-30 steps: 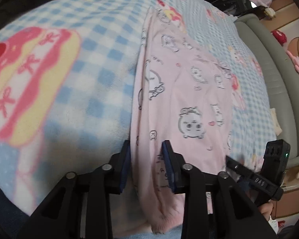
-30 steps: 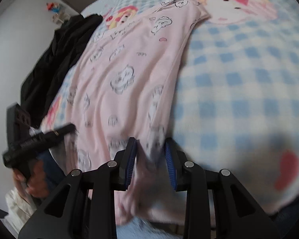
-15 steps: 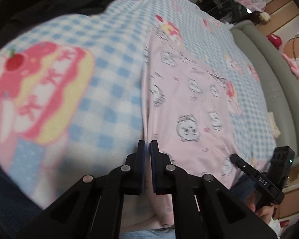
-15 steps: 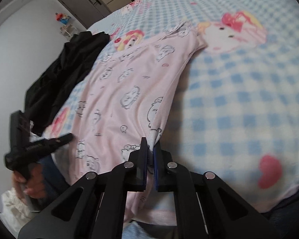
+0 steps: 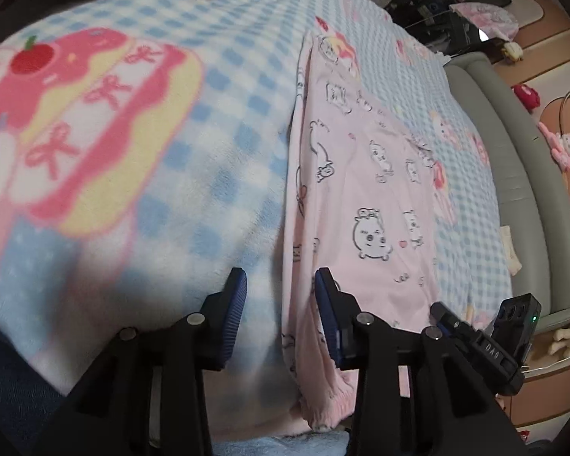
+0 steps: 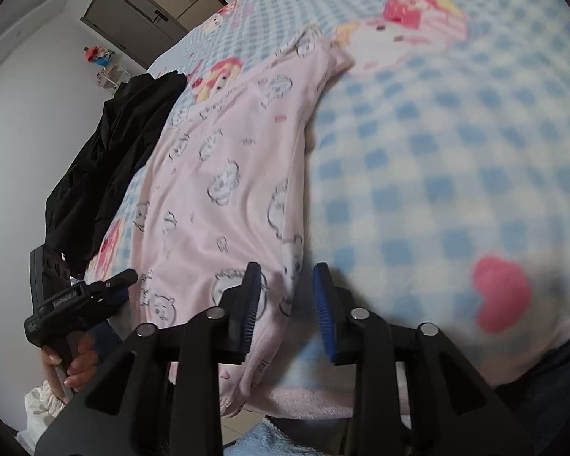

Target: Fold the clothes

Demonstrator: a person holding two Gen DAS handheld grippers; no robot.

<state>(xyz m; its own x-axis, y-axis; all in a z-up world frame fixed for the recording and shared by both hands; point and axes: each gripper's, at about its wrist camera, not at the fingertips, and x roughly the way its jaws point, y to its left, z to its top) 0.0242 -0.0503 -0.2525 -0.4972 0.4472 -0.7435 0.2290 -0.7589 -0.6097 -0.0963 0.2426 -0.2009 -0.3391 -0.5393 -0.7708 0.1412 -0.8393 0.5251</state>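
Observation:
A pink garment (image 5: 364,197) printed with cartoon animals lies flat and lengthwise on a blue checked blanket (image 5: 216,174); it also shows in the right wrist view (image 6: 228,174). My left gripper (image 5: 280,285) is open, its jaws apart over the garment's left edge near the bed's front. My right gripper (image 6: 287,285) is open over the garment's right edge at the near end. Neither holds cloth. The garment's near hem hangs over the bed edge. Each gripper shows in the other's view, the right gripper (image 5: 486,345) and the left gripper (image 6: 76,296).
A black garment (image 6: 110,159) lies heaped at the bed's far left side. A grey padded bed frame (image 5: 520,174) runs along the right. A cabinet (image 6: 133,19) stands by the wall, and toys and furniture sit beyond the bed.
Both grippers were shut on the garment's edges half a second ago; both have opened and let the cloth go. The garment now lies flat.

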